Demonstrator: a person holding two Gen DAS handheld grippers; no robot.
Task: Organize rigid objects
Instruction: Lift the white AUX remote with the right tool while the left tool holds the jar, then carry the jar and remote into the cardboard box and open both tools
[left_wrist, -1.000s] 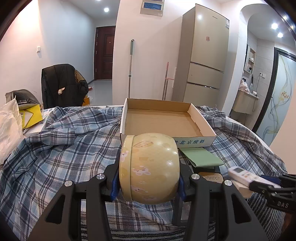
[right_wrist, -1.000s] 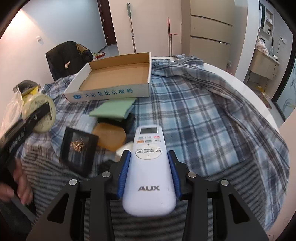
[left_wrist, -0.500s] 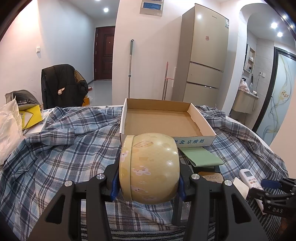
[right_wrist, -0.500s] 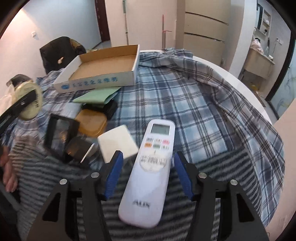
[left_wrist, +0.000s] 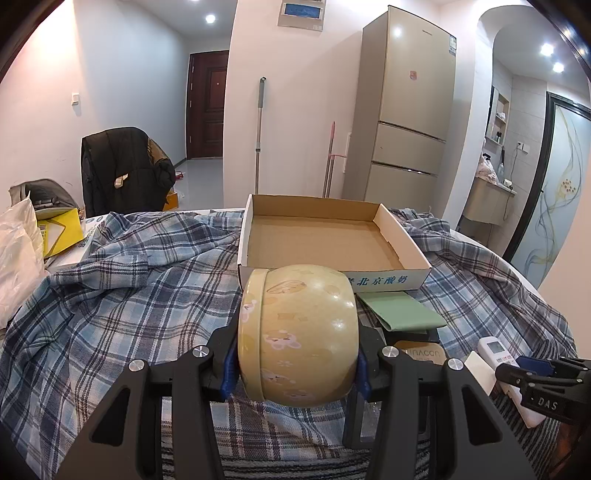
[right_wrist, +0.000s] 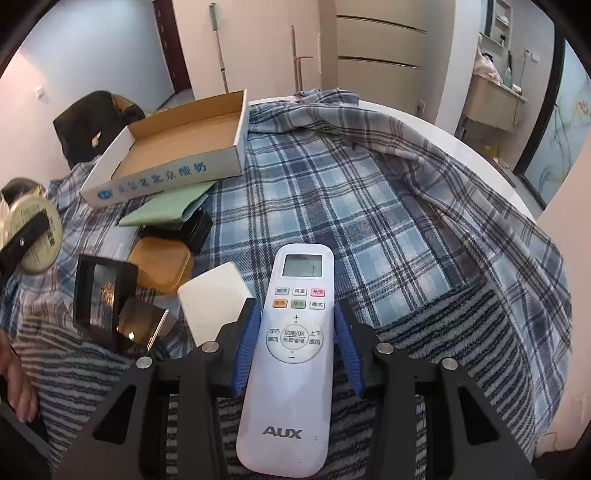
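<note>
Left gripper (left_wrist: 295, 354) pinches a round yellow tin (left_wrist: 297, 332) by its two flat ends, one blue pad on the lid, the other on the base; the tin lies on its side between the fingers, curved wall toward the camera; probable reason: the flat ends give the pads a seat, where the curved wall would roll out. It is held off the plaid cloth (left_wrist: 122, 295), with the open cardboard box (left_wrist: 402, 282) straight ahead beyond the fingertips; judged: poised for a drop into that box, which holds nothing yet.

Right gripper (right_wrist: 295, 339): jaws have just been closing, with the white remote (right_wrist: 295, 325) between them; the blue pads now press its long edges about mid-length, screen end ahead of the fingertips, the AUX end back toward the camera; a grip across the narrow width suits a long flat body, and a hold near the middle should keep it from tipping. Whether the remote rests on the cloth or is lifted clear, cannot tell.

Tin: pale yellow, glossy, small printed pink and tan figures, lid seam near the left pad; hard and smooth, so slip is the likely risk.
Remote: white plastic, grey display, coloured button row, round control pad between the pads.

Left of the right fingers: white card (right_wrist: 214, 295), orange case (right_wrist: 162, 262), black frame (right_wrist: 99, 291), green folder (right_wrist: 166, 210); all unsorted.
</note>
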